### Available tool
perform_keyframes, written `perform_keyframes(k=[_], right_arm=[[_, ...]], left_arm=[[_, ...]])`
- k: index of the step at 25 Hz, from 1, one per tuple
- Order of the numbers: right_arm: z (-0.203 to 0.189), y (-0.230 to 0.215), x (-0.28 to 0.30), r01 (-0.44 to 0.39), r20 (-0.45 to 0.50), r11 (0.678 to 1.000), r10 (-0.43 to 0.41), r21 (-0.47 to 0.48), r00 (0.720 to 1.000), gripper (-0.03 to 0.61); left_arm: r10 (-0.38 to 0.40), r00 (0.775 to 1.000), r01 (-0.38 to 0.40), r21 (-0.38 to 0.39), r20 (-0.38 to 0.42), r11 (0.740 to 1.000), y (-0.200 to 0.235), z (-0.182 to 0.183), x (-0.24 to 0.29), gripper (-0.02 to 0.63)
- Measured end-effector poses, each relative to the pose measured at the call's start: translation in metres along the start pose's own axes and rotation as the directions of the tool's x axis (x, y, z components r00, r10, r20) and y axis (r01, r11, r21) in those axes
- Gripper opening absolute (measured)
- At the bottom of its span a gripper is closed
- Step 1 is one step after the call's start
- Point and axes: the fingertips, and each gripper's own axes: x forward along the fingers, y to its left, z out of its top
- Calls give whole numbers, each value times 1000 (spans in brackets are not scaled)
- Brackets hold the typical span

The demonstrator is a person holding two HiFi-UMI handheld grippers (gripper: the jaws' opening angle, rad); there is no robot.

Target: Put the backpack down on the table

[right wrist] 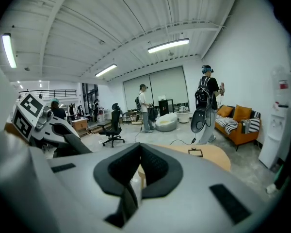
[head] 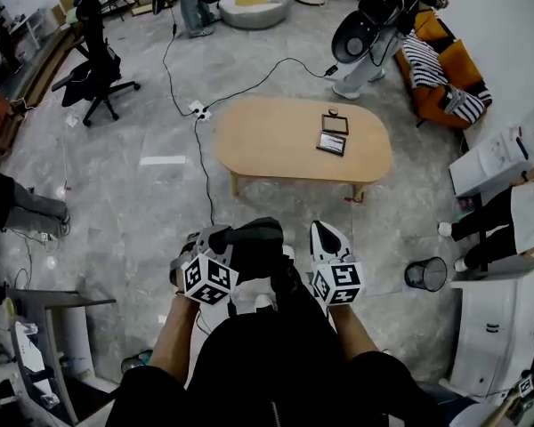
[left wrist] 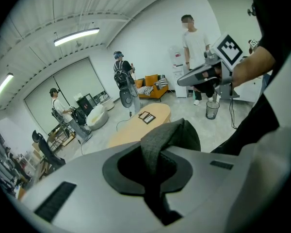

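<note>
while hung by its grey strap (left wrist: 162,140) and not yet set down: backpack (head: 265,327), black, carried low between both forearms, above the floor, well short of the table (head: 276,149).

left gripper (head: 224,236): clenched on the strap, fabric bunched up out of the pads, rest of the strap running down between the jaws.

right gripper (head: 324,231): closed, nothing seen between the pads, just beside the top of the backpack, level with the left gripper.

table: oval, light wood, ahead on the grey floor; two flat squares (head: 332,143) lying side by side near its right end, otherwise bare top.

cable (head: 198,149): black, trailing across the floor past the table's left end.

bin (head: 425,274): mesh, to the right, near white cabinets.

chair (head: 93,56): black, on castors, far left.

sofa (head: 440,60): orange, striped cushions, far right; a person (head: 374,25) with a pack standing just beside it.

beanbag (head: 254,3): pale, at the far end.
</note>
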Motion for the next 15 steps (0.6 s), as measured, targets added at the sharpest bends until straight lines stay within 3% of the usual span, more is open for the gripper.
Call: perform_keyframes(k=[15], right_arm=[[64, -75, 102, -33, 22, 999, 34, -9, 999, 11]], left_arm=[[9, 1000, -9, 5, -14, 1000, 65, 64, 85, 23]])
